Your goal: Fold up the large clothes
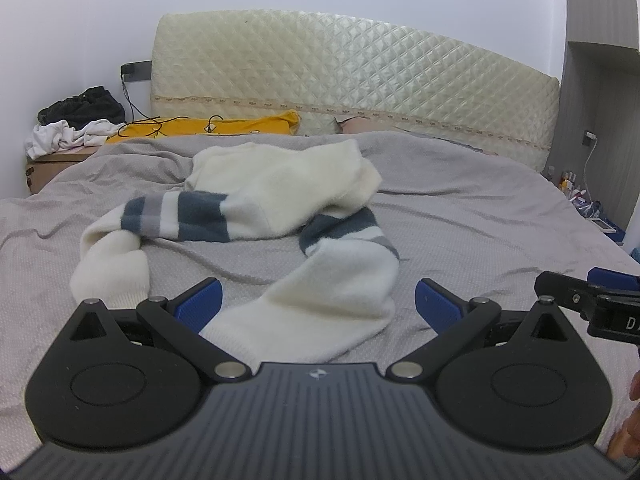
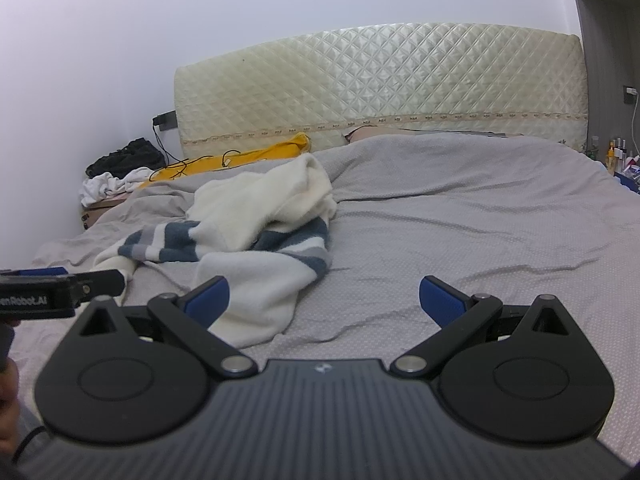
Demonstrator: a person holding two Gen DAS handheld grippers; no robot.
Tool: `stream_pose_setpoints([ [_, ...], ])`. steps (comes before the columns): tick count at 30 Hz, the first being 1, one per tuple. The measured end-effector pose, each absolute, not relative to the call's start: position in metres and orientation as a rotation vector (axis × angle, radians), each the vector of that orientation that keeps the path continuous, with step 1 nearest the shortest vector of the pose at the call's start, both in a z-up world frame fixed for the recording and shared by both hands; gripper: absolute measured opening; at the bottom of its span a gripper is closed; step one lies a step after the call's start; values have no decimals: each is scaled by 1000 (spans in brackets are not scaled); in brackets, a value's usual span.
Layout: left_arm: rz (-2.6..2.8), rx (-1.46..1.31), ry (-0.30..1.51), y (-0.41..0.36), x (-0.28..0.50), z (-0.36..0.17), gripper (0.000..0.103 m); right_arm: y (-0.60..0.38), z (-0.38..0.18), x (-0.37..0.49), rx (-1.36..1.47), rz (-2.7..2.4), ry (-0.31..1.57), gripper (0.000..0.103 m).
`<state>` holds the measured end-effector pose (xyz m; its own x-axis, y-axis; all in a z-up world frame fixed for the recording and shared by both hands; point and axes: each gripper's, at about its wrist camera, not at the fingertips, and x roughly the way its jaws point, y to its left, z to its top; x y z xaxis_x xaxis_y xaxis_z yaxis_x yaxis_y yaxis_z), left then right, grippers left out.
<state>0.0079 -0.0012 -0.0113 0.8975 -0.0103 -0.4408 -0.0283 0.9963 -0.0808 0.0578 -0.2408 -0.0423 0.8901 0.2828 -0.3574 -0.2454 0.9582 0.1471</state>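
A cream sweater (image 1: 276, 196) with blue-and-grey striped sleeves lies crumpled on the grey bedspread (image 1: 480, 208). In the left wrist view one sleeve runs toward me and its cuff lies between the spread blue pads of my left gripper (image 1: 318, 300), which is open and holds nothing. The other sleeve curls off to the left. In the right wrist view the sweater (image 2: 260, 216) sits left of centre. My right gripper (image 2: 324, 298) is open over bare bedspread (image 2: 460, 240), with the sleeve end beside its left pad (image 2: 210, 300). Each view shows the other gripper at its edge.
A quilted cream headboard (image 1: 352, 80) stands at the far end. A yellow cloth (image 1: 224, 125) with a black cable lies by the pillows. At the far left a nightstand (image 1: 52, 164) carries black and white clothes. Bottles and a charger sit at the right (image 1: 576, 192).
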Motion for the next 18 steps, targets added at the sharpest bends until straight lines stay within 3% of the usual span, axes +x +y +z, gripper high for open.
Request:
stream_pose_setpoints([
  [18,-9,-81,481,-6,22,-18,103,-240,-48,67,117,250,426,103],
])
